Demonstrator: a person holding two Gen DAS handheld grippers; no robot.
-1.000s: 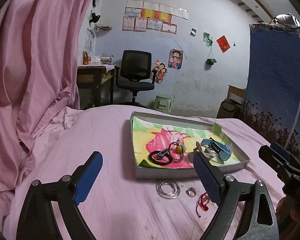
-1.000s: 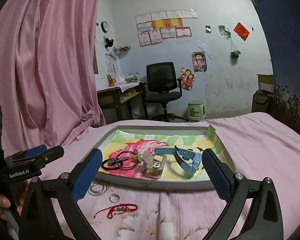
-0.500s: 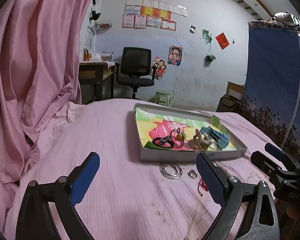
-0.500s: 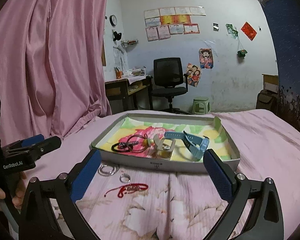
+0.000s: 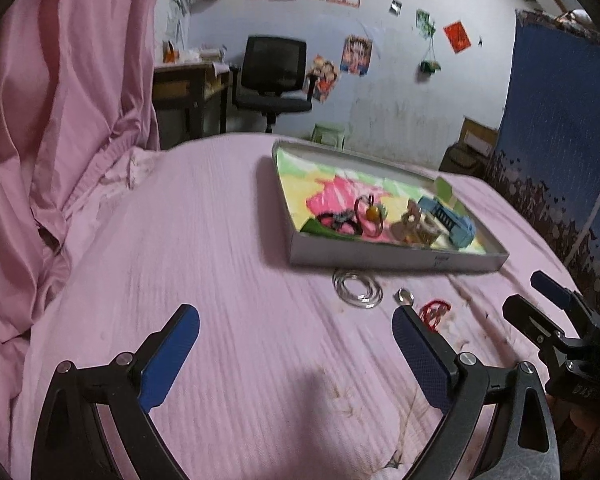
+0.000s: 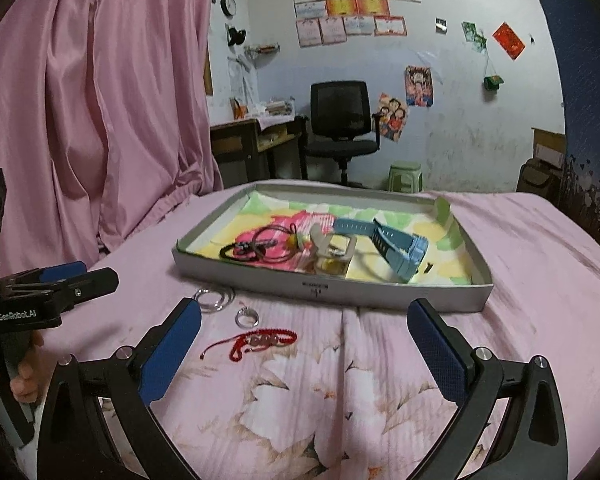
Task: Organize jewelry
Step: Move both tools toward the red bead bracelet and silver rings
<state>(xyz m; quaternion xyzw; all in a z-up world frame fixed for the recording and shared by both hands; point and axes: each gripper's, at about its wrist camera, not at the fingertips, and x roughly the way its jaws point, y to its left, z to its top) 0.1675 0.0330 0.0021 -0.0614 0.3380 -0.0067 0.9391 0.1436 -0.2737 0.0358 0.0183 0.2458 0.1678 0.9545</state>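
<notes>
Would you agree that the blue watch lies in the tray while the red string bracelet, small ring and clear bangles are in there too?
Not quite. The blue watch is in the tray, but the right wrist view shows the red string bracelet, small ring and clear bangles on the bedsheet before it.

Both wrist views look low across the bed [image 6: 520, 240] toward the shared tray [image 5: 380, 258].

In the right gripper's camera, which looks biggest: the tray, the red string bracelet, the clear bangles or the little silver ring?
Largest to smallest, as they look in this view:
1. tray
2. red string bracelet
3. clear bangles
4. silver ring

The bracelet lies nearer the camera than the bangles, so their order is unsure.
</notes>
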